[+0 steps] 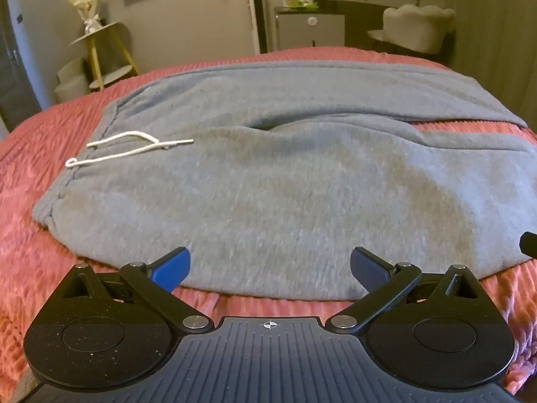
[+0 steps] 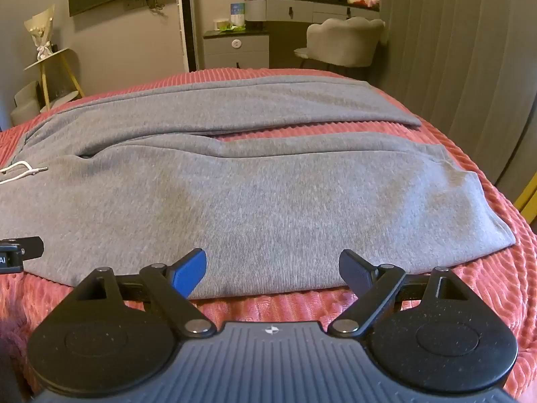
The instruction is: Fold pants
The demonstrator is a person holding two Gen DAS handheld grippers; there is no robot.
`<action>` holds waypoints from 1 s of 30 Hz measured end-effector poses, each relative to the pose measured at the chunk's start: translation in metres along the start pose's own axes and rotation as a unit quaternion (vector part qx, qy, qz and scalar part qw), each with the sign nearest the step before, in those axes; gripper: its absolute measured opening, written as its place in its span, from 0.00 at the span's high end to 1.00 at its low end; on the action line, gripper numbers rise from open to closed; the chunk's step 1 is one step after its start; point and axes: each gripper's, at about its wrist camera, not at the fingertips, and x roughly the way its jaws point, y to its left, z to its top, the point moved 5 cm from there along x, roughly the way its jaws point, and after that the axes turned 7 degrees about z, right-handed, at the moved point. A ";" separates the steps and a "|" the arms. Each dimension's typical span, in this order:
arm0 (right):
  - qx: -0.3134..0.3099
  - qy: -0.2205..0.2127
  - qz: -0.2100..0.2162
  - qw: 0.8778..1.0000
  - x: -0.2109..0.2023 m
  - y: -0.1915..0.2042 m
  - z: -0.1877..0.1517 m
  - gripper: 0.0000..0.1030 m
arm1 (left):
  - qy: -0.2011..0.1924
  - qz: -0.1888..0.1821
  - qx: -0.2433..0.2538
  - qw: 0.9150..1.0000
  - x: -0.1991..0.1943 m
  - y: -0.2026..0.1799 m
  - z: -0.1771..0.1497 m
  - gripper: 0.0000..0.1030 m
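The pants (image 1: pixel 268 181) lay flat on the red bedspread (image 1: pixel 40 154), waistband at the left with the white drawstring (image 1: pixel 127 149) loose on top, both legs running to the right. A strip of bedspread showed between the far leg (image 2: pixel 235 100) and the near leg (image 2: pixel 302 201), so the lengthwise fold was not yet made.

The left gripper (image 1: pixel 270 267) hung at the near edge by the waist end, its fingers spread wide and holding nothing. The right gripper (image 2: pixel 272 268) hung at the near edge further along the near leg, likewise spread and empty. Each blue pad (image 2: pixel 189 270) stood just over the hem line; whether any pad touched the cloth could not be told.

The step in hand appeared to be seizing the near edge to fold the near leg over the far one. To do it well:

- Each gripper should have taken both layers of the near edge, not the top layer alone.
- The bedspread had to stay out of the pinch; its ribbed pile sat directly under the edge.
- Both edges should have been lifted together and kept level, to avoid a diagonal crease.
- The drawstring should have been kept inside the fold.
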 end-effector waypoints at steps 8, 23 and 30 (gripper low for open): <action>-0.002 0.001 -0.003 1.000 -0.001 0.000 -0.001 0.16 | 0.002 -0.002 0.001 1.000 0.001 0.001 -0.003 0.00; -0.002 0.001 -0.003 1.000 -0.002 0.000 0.000 0.16 | 0.008 0.000 -0.002 1.000 0.002 0.002 -0.003 0.00; -0.003 0.000 -0.003 1.000 -0.003 0.001 0.001 0.16 | 0.010 0.001 -0.001 1.000 0.002 0.002 -0.003 0.00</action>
